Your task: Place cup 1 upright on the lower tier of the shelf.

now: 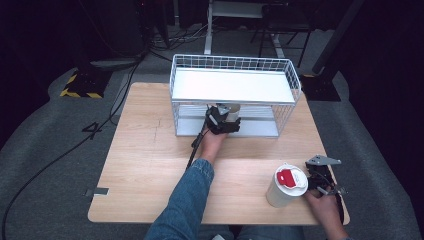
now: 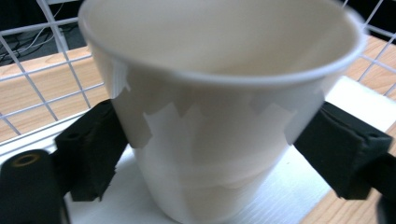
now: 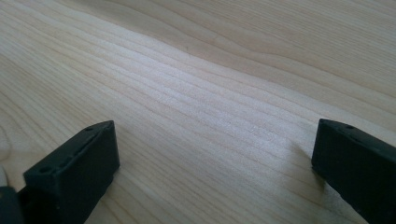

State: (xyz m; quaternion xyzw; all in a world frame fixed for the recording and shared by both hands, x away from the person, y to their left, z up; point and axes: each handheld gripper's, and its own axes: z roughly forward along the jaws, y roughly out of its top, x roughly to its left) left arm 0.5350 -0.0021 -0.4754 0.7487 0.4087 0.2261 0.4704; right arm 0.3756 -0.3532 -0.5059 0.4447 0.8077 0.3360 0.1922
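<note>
White paper cup (image 2: 219, 116) stands on lower shelf of wire rack (image 1: 235, 92); left gripper (image 1: 223, 121) spread, pads beside cup walls. Right gripper (image 3: 215, 163) spread over wooden counter (image 3: 210, 70).

The high view looks forward and down from above the person's side, taking in the whole wooden worktop (image 1: 150, 150) and the white wire rack (image 1: 290, 80) at its far side. The left gripper view rides on the left tool (image 1: 223, 123) inside the rack's lower level, very near a white paper cup (image 2: 219, 116) between its jaws, with rack wire just behind. The right gripper view rides on the right tool (image 1: 320, 181), low over bare wood ahead of its jaws, near a lidded cup (image 1: 286, 186). The high view shares the cup and rack with the left gripper view, and the wood with the right.
</note>
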